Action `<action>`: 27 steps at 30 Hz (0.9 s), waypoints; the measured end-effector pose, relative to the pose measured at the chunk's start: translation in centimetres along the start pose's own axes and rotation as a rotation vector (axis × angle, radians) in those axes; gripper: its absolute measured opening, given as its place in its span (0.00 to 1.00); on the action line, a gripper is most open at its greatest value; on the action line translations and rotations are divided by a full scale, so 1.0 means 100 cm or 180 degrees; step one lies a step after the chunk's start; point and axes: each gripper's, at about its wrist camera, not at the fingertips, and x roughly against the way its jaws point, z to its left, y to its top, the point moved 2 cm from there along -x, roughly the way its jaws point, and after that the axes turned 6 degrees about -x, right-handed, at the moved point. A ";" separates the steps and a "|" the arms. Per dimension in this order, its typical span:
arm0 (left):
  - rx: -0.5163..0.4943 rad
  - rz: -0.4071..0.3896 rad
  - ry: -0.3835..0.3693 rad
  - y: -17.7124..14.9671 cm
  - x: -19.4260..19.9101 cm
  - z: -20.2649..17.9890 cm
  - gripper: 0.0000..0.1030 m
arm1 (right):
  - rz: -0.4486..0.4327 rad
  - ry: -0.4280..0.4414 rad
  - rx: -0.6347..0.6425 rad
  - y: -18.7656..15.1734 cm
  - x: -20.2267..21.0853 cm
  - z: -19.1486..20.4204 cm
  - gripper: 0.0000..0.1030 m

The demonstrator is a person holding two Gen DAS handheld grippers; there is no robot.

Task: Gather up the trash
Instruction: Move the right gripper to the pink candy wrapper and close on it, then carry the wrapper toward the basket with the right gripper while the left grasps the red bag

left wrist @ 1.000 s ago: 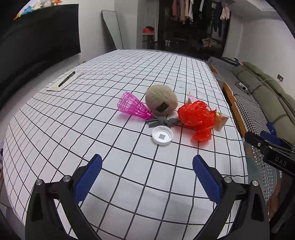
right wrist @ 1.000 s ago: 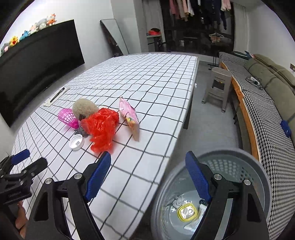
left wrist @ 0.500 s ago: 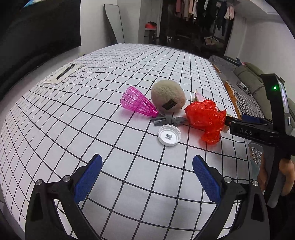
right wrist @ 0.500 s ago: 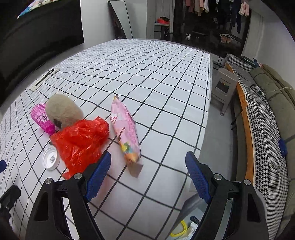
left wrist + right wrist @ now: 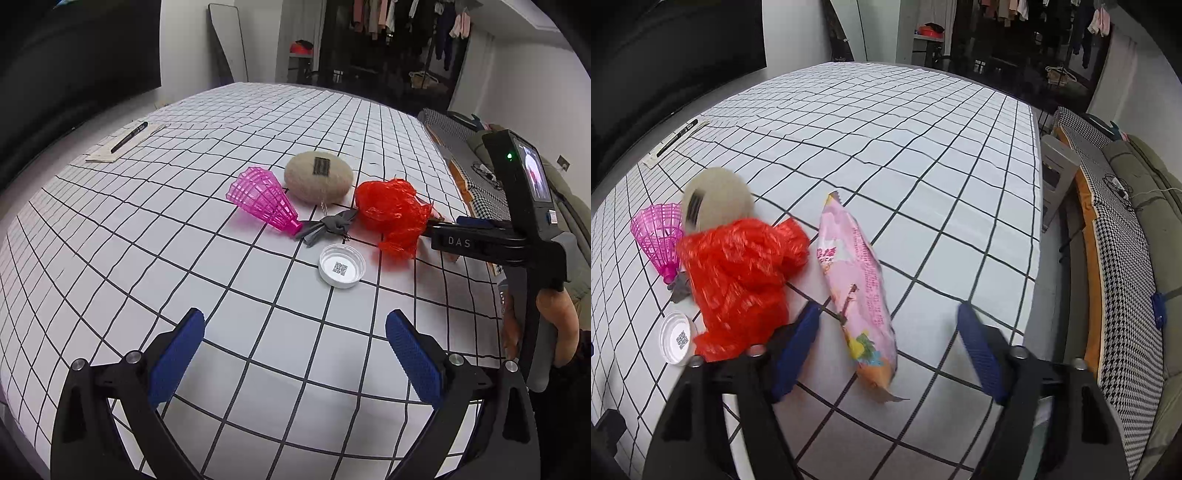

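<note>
I have both sets of jaws wide open and empty. My right gripper (image 5: 886,345) straddles the pink snack wrapper (image 5: 858,284); the red plastic bag (image 5: 738,277) lies just left of them. Nothing here is collected yet; the white cap (image 5: 342,266) waits ahead of my left gripper (image 5: 295,363).

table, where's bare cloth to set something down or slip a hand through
Bare: the wide far stretch of the table beyond the beige ball, and the near strip before the white cap. Crowded: pink shuttlecock, red bag and pink snack packet cluster together.
</note>
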 end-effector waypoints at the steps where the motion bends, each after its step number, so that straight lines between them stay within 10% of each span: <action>1: 0.0002 0.0000 -0.0002 0.000 0.000 0.000 0.94 | 0.0030 0.0013 0.0008 -0.001 -0.002 0.001 0.47; 8: -0.0001 0.0001 -0.0029 0.001 0.002 -0.004 0.94 | 0.0037 0.0129 -0.0141 -0.010 0.008 -0.007 0.20; 27: -0.0079 -0.0024 -0.0036 0.029 -0.008 -0.040 0.94 | -0.0358 0.0338 -0.0692 -0.076 0.091 -0.050 0.19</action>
